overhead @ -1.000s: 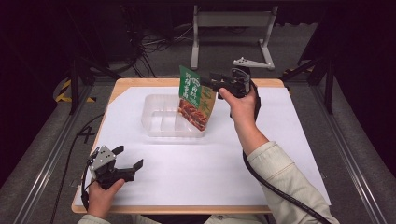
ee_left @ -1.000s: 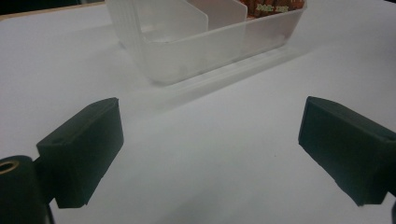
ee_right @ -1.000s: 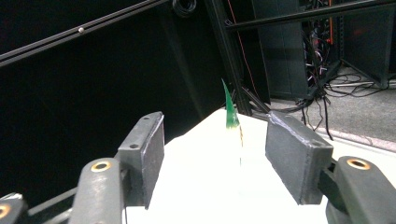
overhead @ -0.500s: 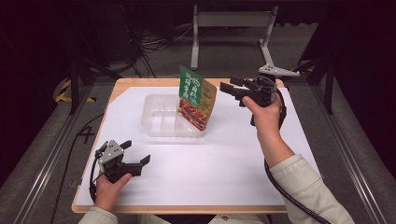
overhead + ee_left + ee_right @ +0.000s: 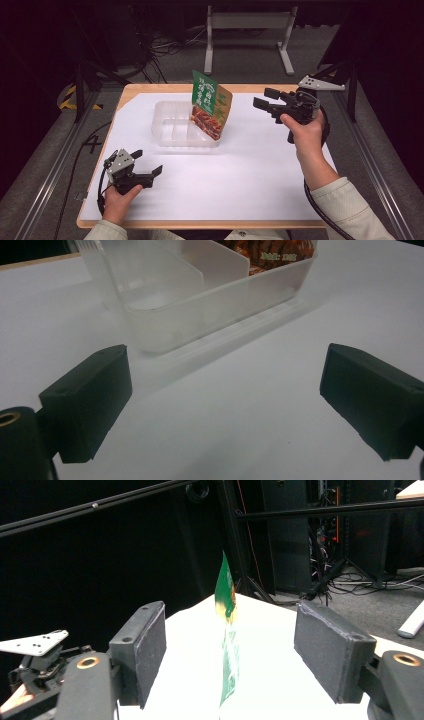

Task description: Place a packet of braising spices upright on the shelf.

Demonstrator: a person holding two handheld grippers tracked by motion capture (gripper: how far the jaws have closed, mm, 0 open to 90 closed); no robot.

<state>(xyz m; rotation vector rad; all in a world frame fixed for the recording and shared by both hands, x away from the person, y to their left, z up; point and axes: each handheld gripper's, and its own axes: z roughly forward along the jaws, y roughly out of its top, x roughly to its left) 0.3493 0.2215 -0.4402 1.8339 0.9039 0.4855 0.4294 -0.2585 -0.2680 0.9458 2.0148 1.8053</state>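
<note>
the snack pouch [image 5: 210, 106] stands upright in the right compartment of the clear tray [image 5: 167, 125], at 12 o'clock on the table [image 5: 250, 175]. the right gripper [image 5: 265, 100], at 2 o'clock, is released and holds nothing. the left gripper [image 5: 147, 164], at 8 o'clock, is also released. judging by this, placing looks done; next probably calls for fetching another item.
</note>
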